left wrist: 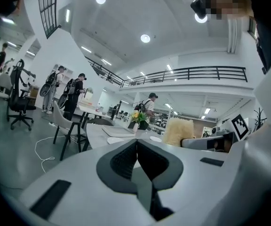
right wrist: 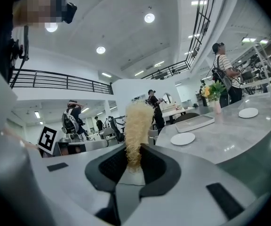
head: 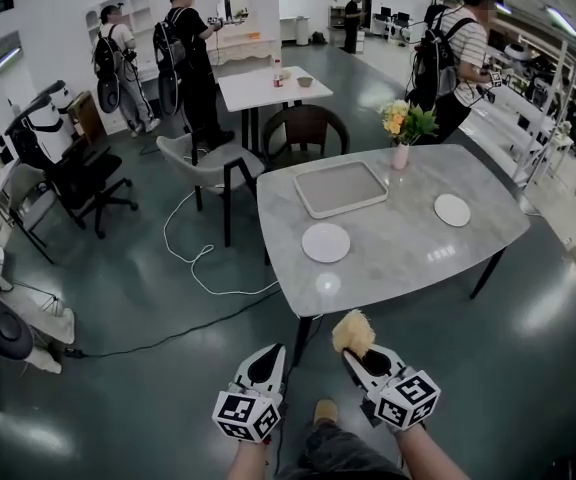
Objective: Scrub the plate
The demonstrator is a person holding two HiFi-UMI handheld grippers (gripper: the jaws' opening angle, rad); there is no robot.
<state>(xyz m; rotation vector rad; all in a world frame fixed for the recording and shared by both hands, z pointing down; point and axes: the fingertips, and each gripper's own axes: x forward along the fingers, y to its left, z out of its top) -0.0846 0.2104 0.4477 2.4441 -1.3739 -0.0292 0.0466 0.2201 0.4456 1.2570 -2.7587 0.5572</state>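
Two white plates lie on the grey marble table point(head: 408, 258): one plate point(head: 325, 242) near the front left, also seen as the plate point(right wrist: 182, 138), and a smaller plate point(head: 452, 209) at the right. My right gripper point(head: 356, 353) is shut on a pale yellow scrubber point(head: 353, 332), the fibrous scrubber point(right wrist: 136, 131) sticking up between its jaws. My left gripper point(head: 267, 361) is shut with nothing in it; its jaws point(left wrist: 136, 157) meet. Both grippers hang short of the table's front edge, off the plates.
A grey tray point(head: 340, 188) lies at the table's back left, a vase of flowers point(head: 404, 128) behind it. A chair point(head: 305, 128) and a white table point(head: 273, 86) stand beyond. A white cable point(head: 193, 258) trails on the floor at left. Several people stand around the room.
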